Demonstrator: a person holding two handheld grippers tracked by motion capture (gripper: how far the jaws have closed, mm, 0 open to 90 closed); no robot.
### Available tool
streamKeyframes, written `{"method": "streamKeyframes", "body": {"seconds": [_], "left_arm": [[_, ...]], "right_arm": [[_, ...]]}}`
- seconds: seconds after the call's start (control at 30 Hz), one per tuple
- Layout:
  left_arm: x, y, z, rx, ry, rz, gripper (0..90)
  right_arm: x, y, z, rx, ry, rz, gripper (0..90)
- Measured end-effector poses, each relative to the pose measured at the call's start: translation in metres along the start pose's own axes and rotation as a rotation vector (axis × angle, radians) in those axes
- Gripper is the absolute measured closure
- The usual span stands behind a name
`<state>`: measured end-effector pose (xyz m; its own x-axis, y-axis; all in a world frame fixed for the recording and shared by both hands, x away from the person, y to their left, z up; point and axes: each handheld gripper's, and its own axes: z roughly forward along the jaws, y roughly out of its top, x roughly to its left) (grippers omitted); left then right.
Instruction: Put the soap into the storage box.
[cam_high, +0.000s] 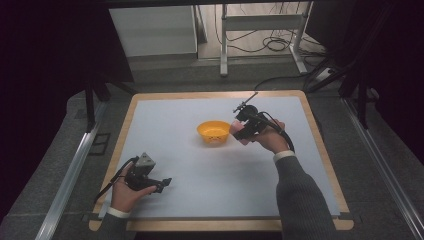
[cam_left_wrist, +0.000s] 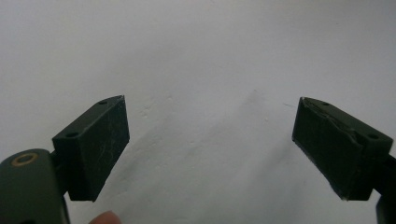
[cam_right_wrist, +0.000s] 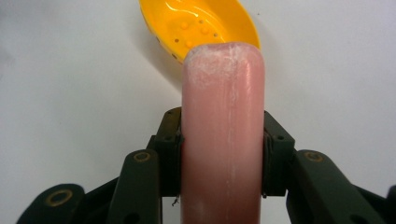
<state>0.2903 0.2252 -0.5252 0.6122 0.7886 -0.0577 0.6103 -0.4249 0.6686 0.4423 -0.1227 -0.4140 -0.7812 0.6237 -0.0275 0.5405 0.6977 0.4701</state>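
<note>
Nearest the camera, the left tool (cam_high: 161, 183) rests low on the white counter (cam_high: 200, 170), its jaws wide apart on nothing. Farther right sits a yellow bowl (cam_high: 213, 132). Just beside its right rim, the right tool (cam_high: 239, 131) is clamped on a pink sausage (cam_right_wrist: 223, 135).

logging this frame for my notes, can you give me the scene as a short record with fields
held item: pink sausage-like cylinder, clamped in the right claw
right claw place: beside the yellow bowl, item's tip at its rim
bowl: perforated, nothing seen inside
left claw: open, nothing between its jaws, low over the near left of the white table top
likely next move: item probably goes into the bowl
</note>
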Motion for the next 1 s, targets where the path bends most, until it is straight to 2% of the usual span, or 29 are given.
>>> {"method": "streamKeyframes", "body": {"seconds": [0.43,0.5,0.57,0.63,0.8,1.0], "left_arm": [[0.0,0.0,-0.001,0.002,0.006,0.004,11.5],[0.0,0.0,-0.001,0.001,0.007,0.003,11.5],[0.0,0.0,-0.001,0.001,0.006,0.003,11.5],[0.0,-0.001,-0.001,0.002,0.007,0.004,11.5],[0.0,-0.001,-0.001,0.002,0.005,0.005,11.5],[0.0,0.0,-0.001,-0.004,-0.011,0.0,11.5]], "right_arm": [[-0.006,0.014,0.004,0.008,0.004,-0.053,59.2],[-0.007,0.016,0.004,0.0,0.018,-0.062,59.2],[-0.008,0.019,0.004,-0.002,0.017,-0.06,59.2],[-0.01,0.023,0.004,0.003,0.01,-0.078,59.2],[-0.013,0.026,0.007,-0.004,0.024,-0.084,59.2],[-0.016,0.035,0.011,-0.003,0.018,-0.105,59.2]]}}
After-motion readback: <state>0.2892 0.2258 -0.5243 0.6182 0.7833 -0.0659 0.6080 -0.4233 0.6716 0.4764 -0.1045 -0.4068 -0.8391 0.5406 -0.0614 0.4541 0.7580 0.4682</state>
